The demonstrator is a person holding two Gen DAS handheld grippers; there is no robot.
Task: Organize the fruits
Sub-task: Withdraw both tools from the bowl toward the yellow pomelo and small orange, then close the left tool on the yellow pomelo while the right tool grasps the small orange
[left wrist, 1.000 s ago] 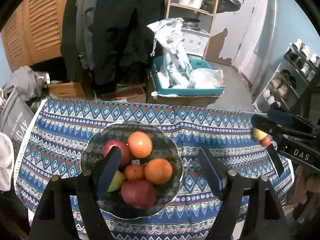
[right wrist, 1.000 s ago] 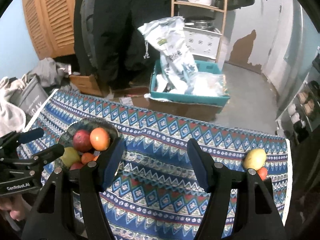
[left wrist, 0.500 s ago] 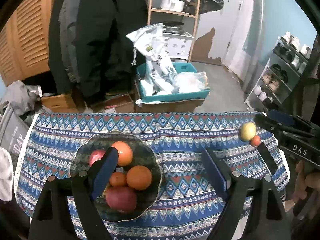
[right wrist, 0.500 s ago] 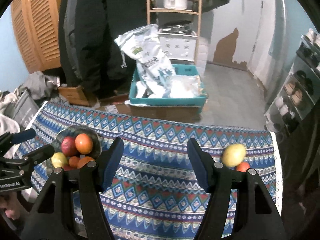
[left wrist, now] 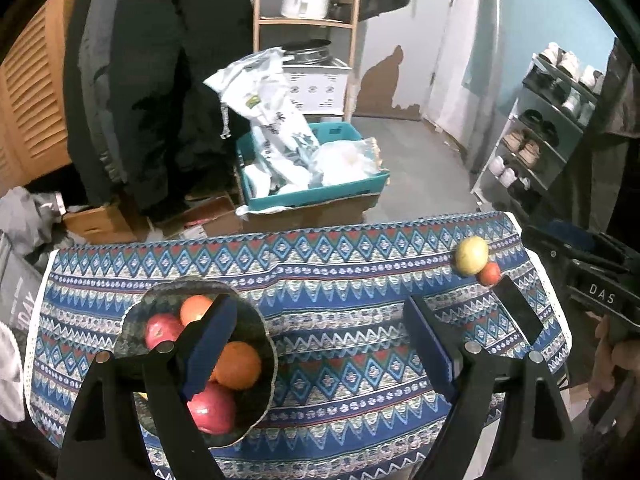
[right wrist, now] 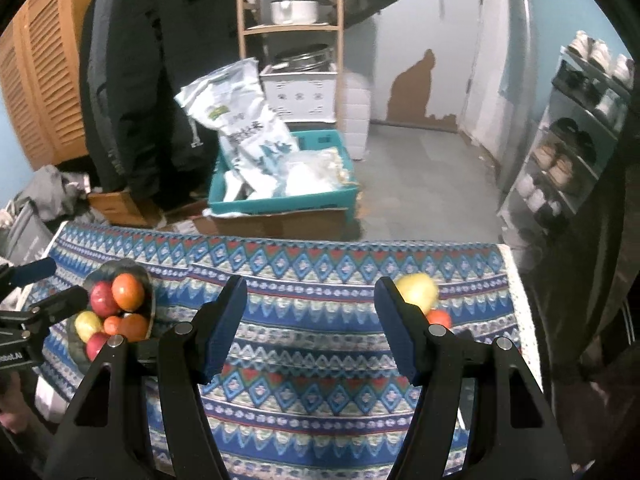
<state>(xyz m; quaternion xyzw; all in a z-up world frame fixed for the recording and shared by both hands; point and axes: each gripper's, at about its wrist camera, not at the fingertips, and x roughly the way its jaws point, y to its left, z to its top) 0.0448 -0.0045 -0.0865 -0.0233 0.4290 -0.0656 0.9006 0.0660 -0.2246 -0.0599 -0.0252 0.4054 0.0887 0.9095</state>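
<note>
Left tongs [left wrist: 316, 340] wide apart, empty; right tongs [right wrist: 310, 324] wide apart, empty, touching nothing.

Right tool [right wrist: 310, 326] agape (empty), yellow fruit [right wrist: 418, 290] beside

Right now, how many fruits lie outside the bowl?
2: a yellow fruit and a small red fruit, touching, at the cloth's far right. None seem hidden.

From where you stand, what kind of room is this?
Probably a home entryway or storage room. A shoe rack lines the right wall, dark coats hang at the back, and a wooden shelf holds a pot. In front stands a table with a patterned cloth and a fruit bowl.
</note>
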